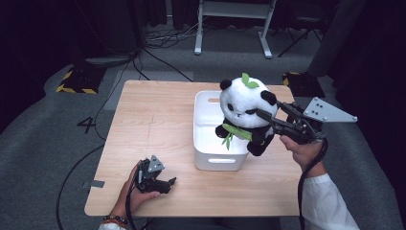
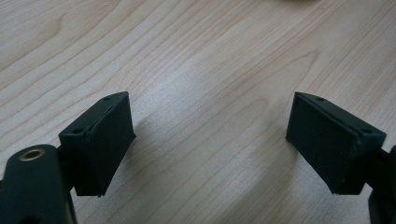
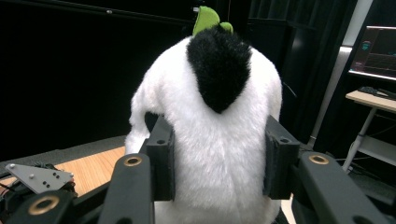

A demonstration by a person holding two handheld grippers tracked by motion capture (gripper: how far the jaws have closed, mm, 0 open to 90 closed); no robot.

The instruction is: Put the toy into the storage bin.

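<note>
A plush panda [image 1: 246, 112] with green leaves on its head hangs in the air over the right edge of a white bin [image 1: 210, 125]. My right gripper [image 1: 264, 116] is shut on its head from the right side. In the right gripper view both black pads [image 3: 163, 161] press into the white fur of the panda [image 3: 217, 140] below a black ear. My left gripper [image 1: 167, 183] rests low on the table near the front left, held in a hand. Its jaws stand open over bare wood, with the pads [image 2: 108, 140] wide apart and nothing between them.
The wooden table [image 1: 153, 120] sits on grey carpet. Cables and a black-and-yellow marked foot [image 1: 76, 81] lie on the floor at the back left. A white desk frame [image 1: 234, 24] stands behind. The white bin is in the table's middle right.
</note>
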